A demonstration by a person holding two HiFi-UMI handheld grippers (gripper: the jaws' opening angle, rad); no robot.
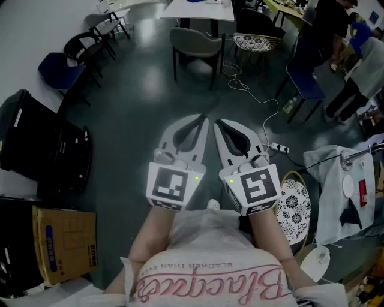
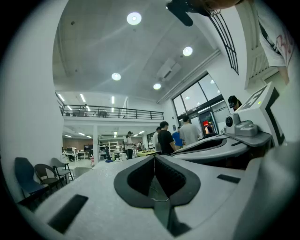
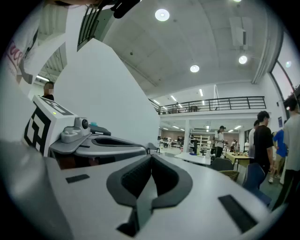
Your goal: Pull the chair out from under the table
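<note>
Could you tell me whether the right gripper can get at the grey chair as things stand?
Probably not yet: the right gripper is shut and far short of the grey chair, though bare floor lies between.

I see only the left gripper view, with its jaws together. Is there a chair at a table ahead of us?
Observer: Yes. In the head view a grey chair stands at a white table, straight ahead of both grippers.
Operator: Is the right gripper open?
Observer: No. The right gripper has its jaws together, with nothing between them.
Operator: Is anything in the way?
Observer: A white cable lies on the floor, to the right of the chair.
</note>
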